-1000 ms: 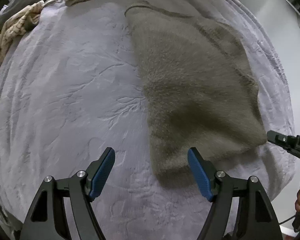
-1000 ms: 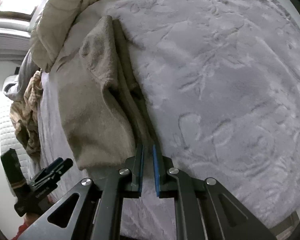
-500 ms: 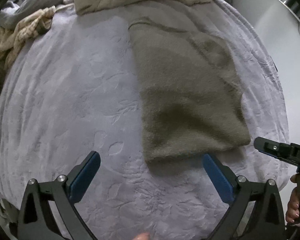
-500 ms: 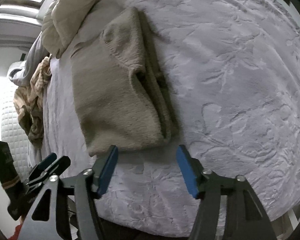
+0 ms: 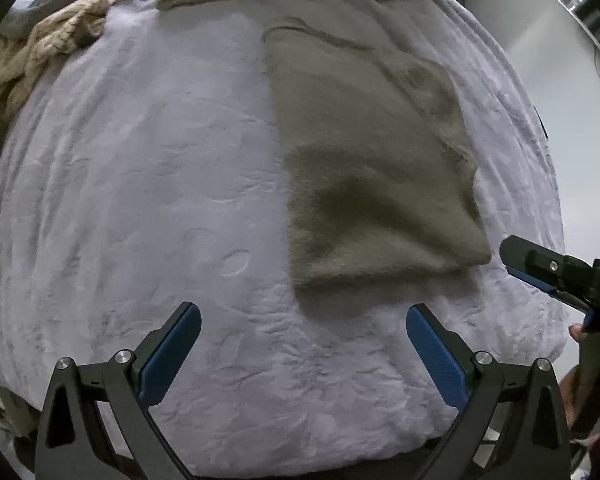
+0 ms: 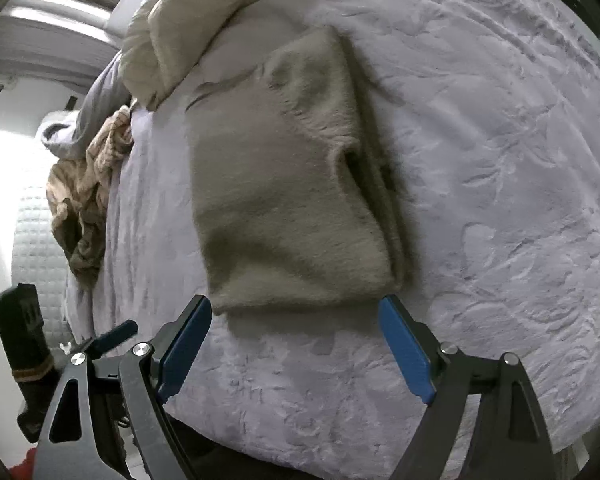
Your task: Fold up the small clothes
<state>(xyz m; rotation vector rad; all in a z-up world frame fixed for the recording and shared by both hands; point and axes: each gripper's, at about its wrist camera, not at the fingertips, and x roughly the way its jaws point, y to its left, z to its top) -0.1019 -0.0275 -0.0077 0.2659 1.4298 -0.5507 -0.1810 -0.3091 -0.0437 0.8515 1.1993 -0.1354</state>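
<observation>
- The folded taupe fuzzy garment point(image 5: 376, 168) lies flat on the pale lavender blanket point(image 5: 140, 184), a rough rectangle with its layered side edges stacked on one side, as the right wrist view point(image 6: 292, 200) shows.
- It sits ahead of both grippers, and nothing grips it.
- The left gripper point(image 5: 303, 350) hovers over the blanket just short of the garment's near edge, its blue-padded fingers point(image 5: 168, 356) spread wide and empty; the garment is ahead and a little to the right of its centre line.
- The right gripper point(image 6: 296, 348) hangs likewise just before the near edge, jaws wide apart with nothing between them; its right fingertip is close to the garment's near right corner, though I cannot tell whether they touch.
- In the left wrist view the right gripper point(image 5: 540, 270) shows at the right border, beside the garment's near right corner, with a hand point(image 5: 592, 364) on its handle.
- Beyond the garment, at the far end, lies a cream quilted duvet point(image 6: 188, 28).
- Far to the left of the left gripper is a heap of beige knit clothing point(image 5: 40, 56).
</observation>
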